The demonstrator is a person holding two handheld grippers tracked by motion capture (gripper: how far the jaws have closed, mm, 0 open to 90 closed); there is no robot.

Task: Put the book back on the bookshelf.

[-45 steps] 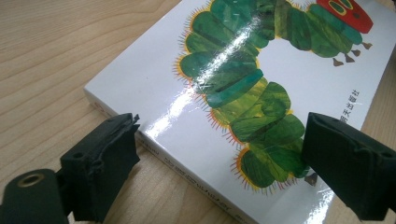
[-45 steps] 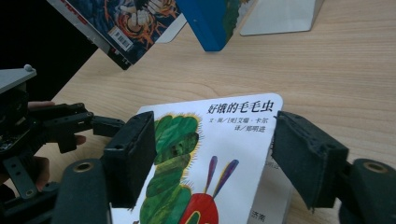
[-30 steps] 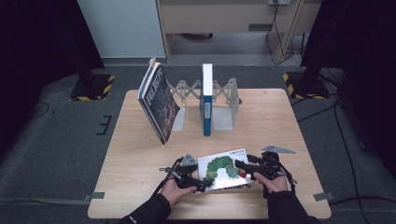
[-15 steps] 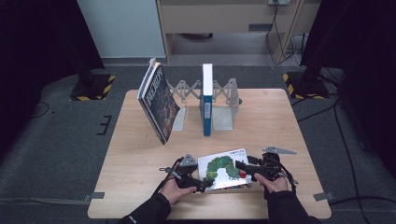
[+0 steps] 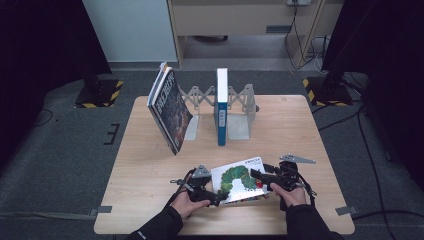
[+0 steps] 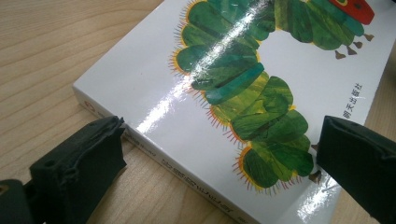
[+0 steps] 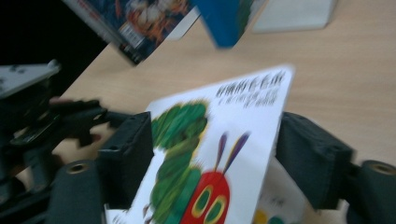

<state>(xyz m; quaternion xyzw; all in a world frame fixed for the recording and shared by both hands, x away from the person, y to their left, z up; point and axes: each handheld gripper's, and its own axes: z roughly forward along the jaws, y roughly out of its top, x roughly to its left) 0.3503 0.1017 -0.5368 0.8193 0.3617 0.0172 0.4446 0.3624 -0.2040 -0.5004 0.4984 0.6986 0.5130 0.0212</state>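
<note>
A: Caterpillar book (image 5: 240, 179), white cover, lies at the near edge of the table (image 5: 150, 200), between the two hands. In the high view its right side looks lifted a little; spine on the left side rests on the wood.

B: Left gripper (image 5: 202, 192)?

A: Jaws wide apart, straddling the spine corner of the book (image 6: 233, 93). One pad sits on the tabletop just beside the spine, the other over the cover's far edge. Pads not pressing on it as far as I can see.

B: Right gripper (image 5: 267, 177)?

A: Jaws have just been closing, with the book (image 7: 219, 140) between them. Left pad at the cover's edge, right pad just beside the other edge. Frame is blurred, so firm contact I cannot tell.

B: Farther out?

A: An expanding book stand (image 5: 235, 107) at mid-table holds a blue book (image 5: 221, 107) upright. A dark-covered book (image 5: 170, 110) leans tilted at its left end.
</note>
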